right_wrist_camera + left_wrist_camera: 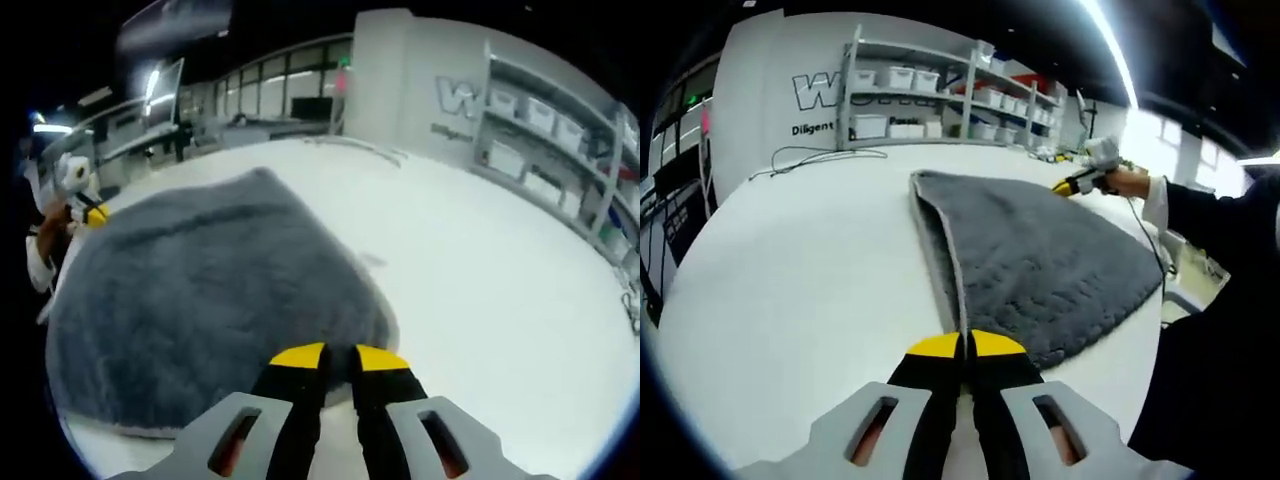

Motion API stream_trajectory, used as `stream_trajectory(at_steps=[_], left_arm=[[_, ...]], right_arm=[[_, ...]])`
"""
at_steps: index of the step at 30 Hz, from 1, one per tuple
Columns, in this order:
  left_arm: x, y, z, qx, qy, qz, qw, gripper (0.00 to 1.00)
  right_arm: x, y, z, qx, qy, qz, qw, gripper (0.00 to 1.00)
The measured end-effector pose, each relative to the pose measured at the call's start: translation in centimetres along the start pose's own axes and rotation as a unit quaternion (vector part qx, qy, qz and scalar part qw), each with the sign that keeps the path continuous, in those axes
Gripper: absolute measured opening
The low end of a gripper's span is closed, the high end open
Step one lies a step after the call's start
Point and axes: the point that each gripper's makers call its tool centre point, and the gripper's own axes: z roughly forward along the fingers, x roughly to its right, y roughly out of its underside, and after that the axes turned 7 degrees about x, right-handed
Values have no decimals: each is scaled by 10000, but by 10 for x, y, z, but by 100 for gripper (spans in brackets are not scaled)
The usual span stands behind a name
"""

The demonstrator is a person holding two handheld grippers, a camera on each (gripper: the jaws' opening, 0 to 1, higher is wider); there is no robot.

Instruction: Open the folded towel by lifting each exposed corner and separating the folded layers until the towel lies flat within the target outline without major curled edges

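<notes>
Left gripper view shows the left gripper clamped on the grey towel at its 6 o'clock edge, layers still stacked. Right gripper likewise pinches its nearest corner. Unfolding on the white table looks barely begun.

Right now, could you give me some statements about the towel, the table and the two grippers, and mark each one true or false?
1. The towel is grey. True.
2. The towel lies on a white table. True.
3. The left gripper has its jaws wide open. False: they are closed together at the towel's edge.
4. The towel is rolled into a tube. False: it lies in flat folded layers.
5. The right gripper has yellow jaw tips. True.
</notes>
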Motion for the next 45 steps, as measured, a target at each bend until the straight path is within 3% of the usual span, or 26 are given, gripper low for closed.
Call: stream_trajectory(at_steps=[22,31,45], left_arm=[[-16,-6,8,-41,242,158,9996,2],[-27,-10,13,-51,158,109,9998,2],[-57,-20,32,-549,-64,301,9980,2]], right_arm=[[7,0,0,-172,125,88,9997,7],[8,1,-4,-18,97,-43,9999,7],[2,6,-9,-59,-135,113,9998,8]])
